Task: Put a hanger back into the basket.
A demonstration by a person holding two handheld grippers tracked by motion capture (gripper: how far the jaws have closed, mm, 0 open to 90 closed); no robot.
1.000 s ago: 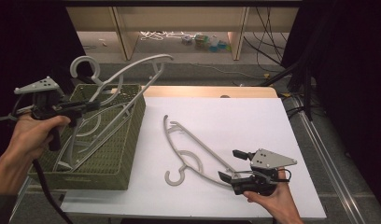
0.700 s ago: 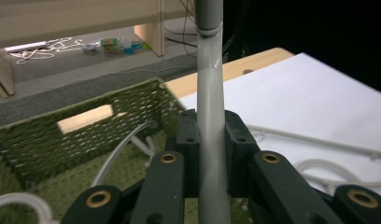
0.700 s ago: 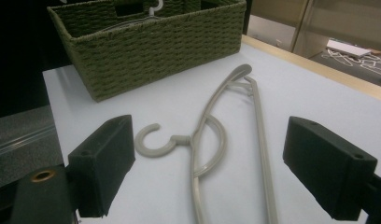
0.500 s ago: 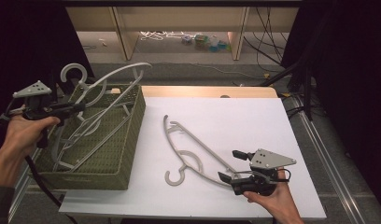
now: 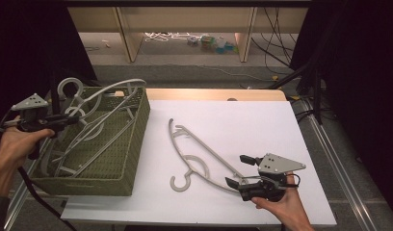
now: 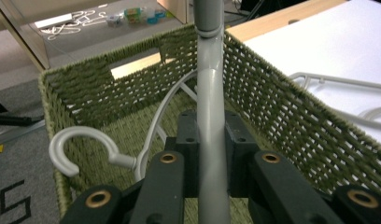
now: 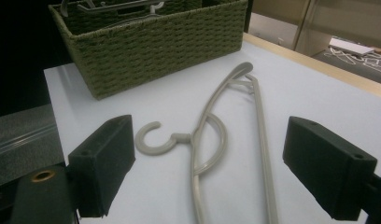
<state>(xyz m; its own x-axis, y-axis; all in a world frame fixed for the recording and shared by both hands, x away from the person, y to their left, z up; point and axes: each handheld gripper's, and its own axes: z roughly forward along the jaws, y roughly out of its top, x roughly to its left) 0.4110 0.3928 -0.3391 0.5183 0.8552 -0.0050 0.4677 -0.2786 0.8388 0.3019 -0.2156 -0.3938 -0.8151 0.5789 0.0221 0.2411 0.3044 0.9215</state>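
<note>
**Left tool grips a hanger over the basket; right tool gapes beside a second hanger**

Taking the green woven basket (image 5: 122,159) as the landmark, the nearest item is the right tool (image 5: 242,172), well off to the basket's right at the front of the white tabletop (image 5: 242,120), held in the person's right hand (image 5: 281,204). Its jaws stand wide apart and hold nothing. In the right gripper view the loose hanger (image 7: 212,140) lies flat between those jaws without touching either pad, its hook (image 7: 153,138) curling toward the basket.

That loose hanger rests on the tabletop to the right of the basket, clear of the basket's wall, running diagonally away from the right tool toward the middle of the tabletop.

The basket sits on the left end of the tabletop, with several grey hangers lying inside it.

At the basket's left rim is the left tool (image 5: 72,118), held in the left hand (image 5: 14,149). It is clamped on the held hanger (image 5: 105,91); the left gripper view shows the grey bar pinched between the two pads (image 6: 186,140). This hanger tilts up out of the basket, its hook (image 5: 69,87) raised above the far left corner and its arm arching over the far rim.
</note>
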